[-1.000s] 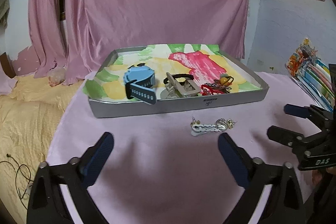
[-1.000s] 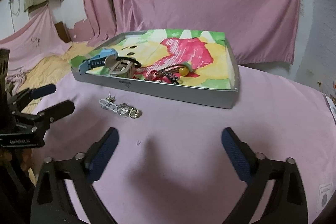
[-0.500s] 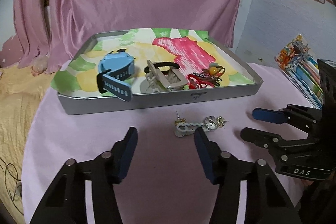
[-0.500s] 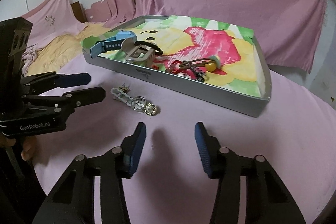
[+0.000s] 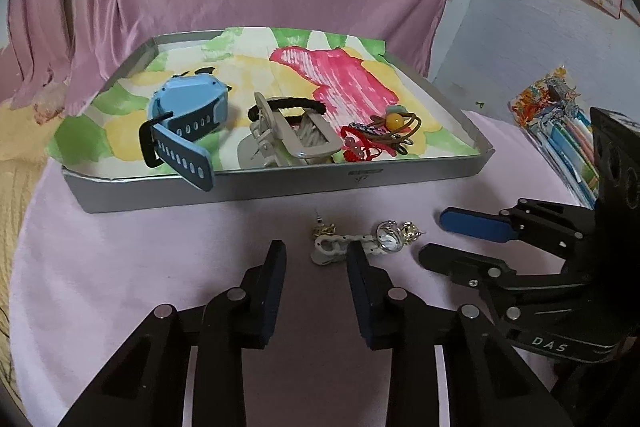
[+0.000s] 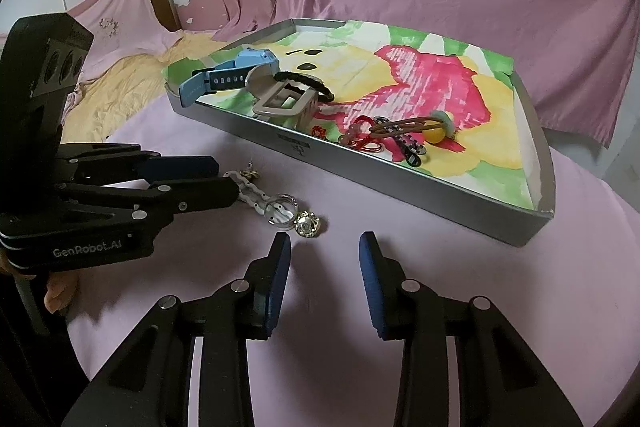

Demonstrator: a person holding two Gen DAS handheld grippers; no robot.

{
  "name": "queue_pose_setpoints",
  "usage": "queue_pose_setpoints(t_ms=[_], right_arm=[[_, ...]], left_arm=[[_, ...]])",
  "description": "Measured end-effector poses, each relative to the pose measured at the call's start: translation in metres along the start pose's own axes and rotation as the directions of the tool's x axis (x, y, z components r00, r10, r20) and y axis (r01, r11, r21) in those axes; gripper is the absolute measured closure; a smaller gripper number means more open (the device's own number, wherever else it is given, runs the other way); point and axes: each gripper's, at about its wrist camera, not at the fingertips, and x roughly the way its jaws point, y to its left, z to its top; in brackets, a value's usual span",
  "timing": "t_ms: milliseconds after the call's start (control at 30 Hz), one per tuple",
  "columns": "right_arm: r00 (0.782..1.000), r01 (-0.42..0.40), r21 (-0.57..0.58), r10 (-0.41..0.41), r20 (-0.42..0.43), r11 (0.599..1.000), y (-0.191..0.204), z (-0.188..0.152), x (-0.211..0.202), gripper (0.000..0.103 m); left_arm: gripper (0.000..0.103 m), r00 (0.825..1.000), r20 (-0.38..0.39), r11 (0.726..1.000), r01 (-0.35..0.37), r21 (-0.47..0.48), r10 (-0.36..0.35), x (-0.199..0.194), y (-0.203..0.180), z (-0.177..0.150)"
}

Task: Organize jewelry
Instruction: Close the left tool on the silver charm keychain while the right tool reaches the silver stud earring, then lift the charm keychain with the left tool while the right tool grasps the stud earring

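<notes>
Loose jewelry lies on the pink cloth in front of the tray: a white chain clasp (image 5: 332, 249) (image 6: 251, 193), a clear ring (image 5: 389, 237) (image 6: 280, 211), a gold earring (image 5: 410, 230) (image 6: 306, 225) and a small stud (image 5: 322, 227). My left gripper (image 5: 316, 261) (image 6: 226, 179) is open with narrowed jaws, its tips right at the chain clasp. My right gripper (image 6: 324, 253) (image 5: 434, 237) is open too, just short of the gold earring. Neither holds anything. The grey tray (image 5: 280, 187) (image 6: 400, 189) holds a blue watch (image 5: 188, 115) (image 6: 228, 75).
Also in the tray are a beige claw clip (image 5: 292, 143) (image 6: 280, 101), a black hair tie (image 5: 288, 104), a red bracelet (image 5: 360, 151) and a bead hair tie (image 5: 394, 123) (image 6: 434, 133). Colourful packets (image 5: 560, 119) lie at the right. Pink curtains hang behind.
Both grippers have moved forward and down toward the loose jewelry, and both sets of jaws have narrowed from wide open. The jewelry has not moved.
</notes>
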Motion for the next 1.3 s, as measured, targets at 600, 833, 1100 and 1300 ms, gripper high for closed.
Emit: queue_pose_setpoints(t_ms=[600, 833, 1100, 1300], right_arm=[[0.999, -0.038, -0.022, 0.038, -0.015, 0.999, 0.002, 0.009, 0.01, 0.078], [0.999, -0.046, -0.023, 0.046, -0.016, 0.999, 0.002, 0.009, 0.011, 0.091], [0.999, -0.046, -0.02, 0.046, -0.016, 0.999, 0.002, 0.002, 0.004, 0.091], [0.999, -0.038, 0.014, 0.038, -0.002, 0.999, -0.006, -0.004, -0.003, 0.091]], left_arm=[[0.093, 0.999, 0.002, 0.999, 0.032, -0.015, -0.032, 0.002, 0.001, 0.005], [0.099, 0.999, 0.018, 0.999, 0.048, -0.001, -0.048, -0.004, -0.002, 0.002], [0.1, 0.997, 0.037, 0.998, 0.063, 0.018, -0.063, -0.014, -0.008, -0.012], [0.101, 0.996, 0.077, 0.998, 0.047, 0.03, -0.049, -0.024, -0.015, -0.02]])
